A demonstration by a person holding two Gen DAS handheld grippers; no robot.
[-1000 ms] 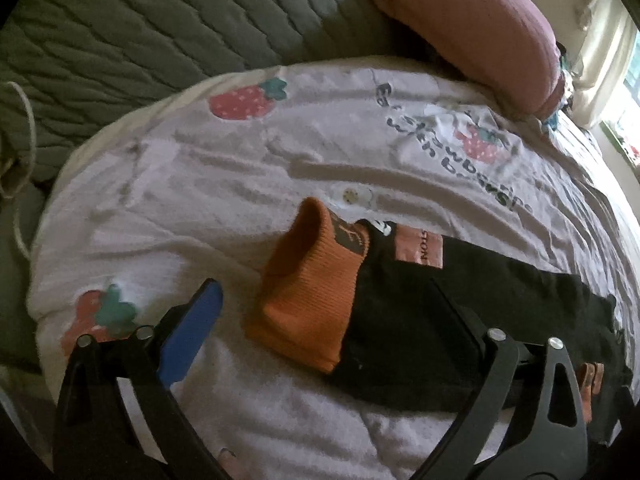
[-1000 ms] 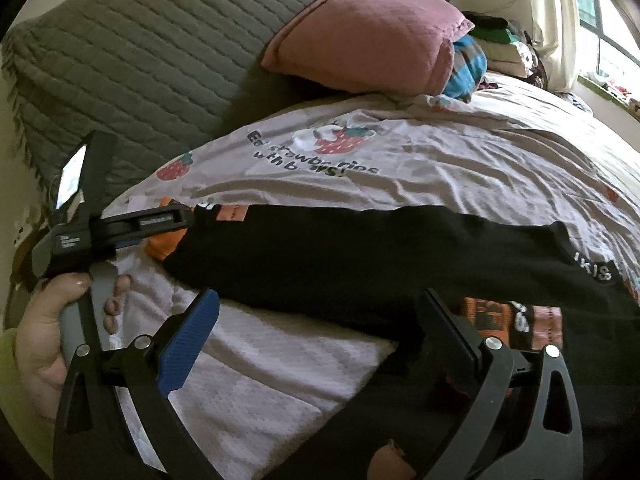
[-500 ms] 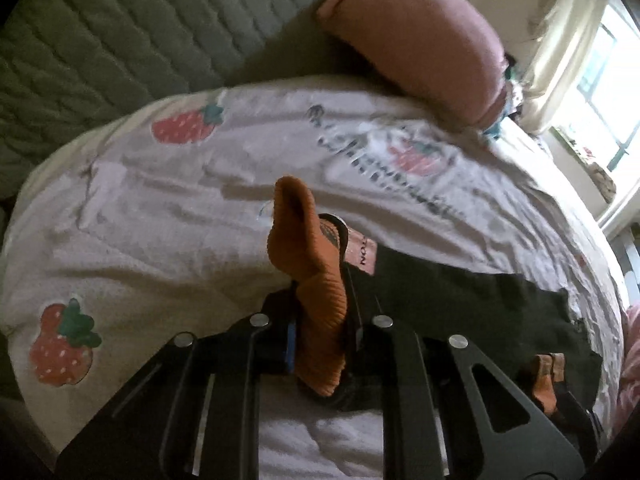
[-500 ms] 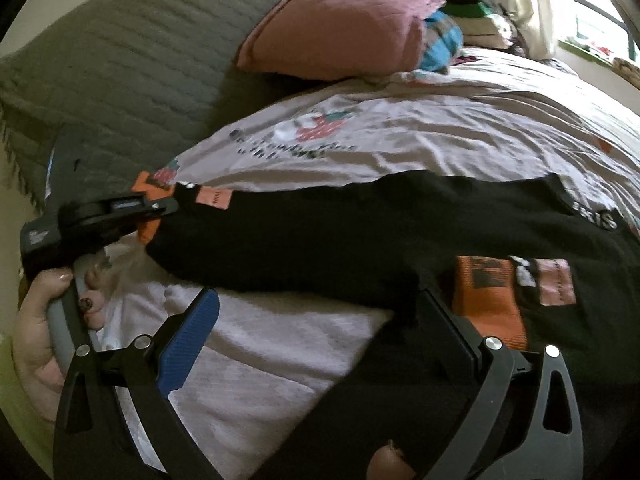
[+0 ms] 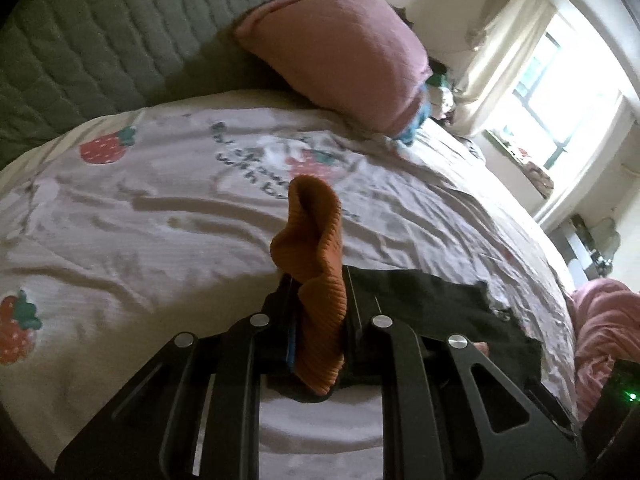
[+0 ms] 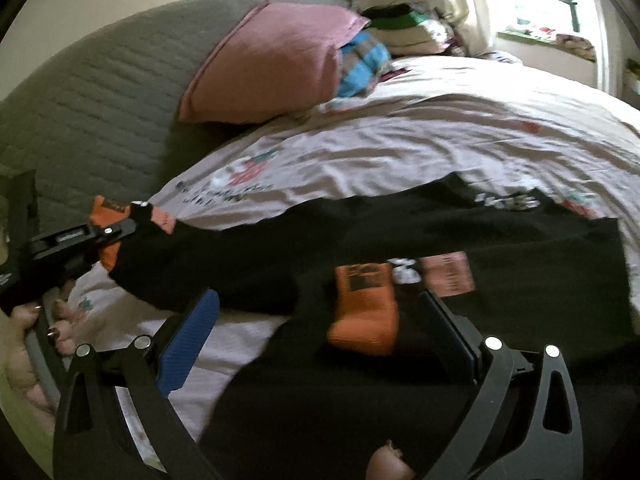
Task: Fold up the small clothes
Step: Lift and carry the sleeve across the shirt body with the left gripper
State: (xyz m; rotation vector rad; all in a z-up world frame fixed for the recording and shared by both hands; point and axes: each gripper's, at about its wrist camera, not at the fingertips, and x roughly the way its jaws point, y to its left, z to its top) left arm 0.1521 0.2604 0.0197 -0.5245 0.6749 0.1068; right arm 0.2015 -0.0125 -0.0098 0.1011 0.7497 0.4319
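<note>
Two tools work on one small black top that lies spread on the bed. The left tool is squeezed tight on an orange cuff at the end of a sleeve, and the cuff sticks up past its tips. The right tool is wide open, with nothing in it. It hangs just over the second orange cuff, which lies flat on the black cloth between its fingers. A pink pillow sits near the grey headboard.

pink pillow, grey quilted headboard, strawberry-print bedsheet, window
</note>
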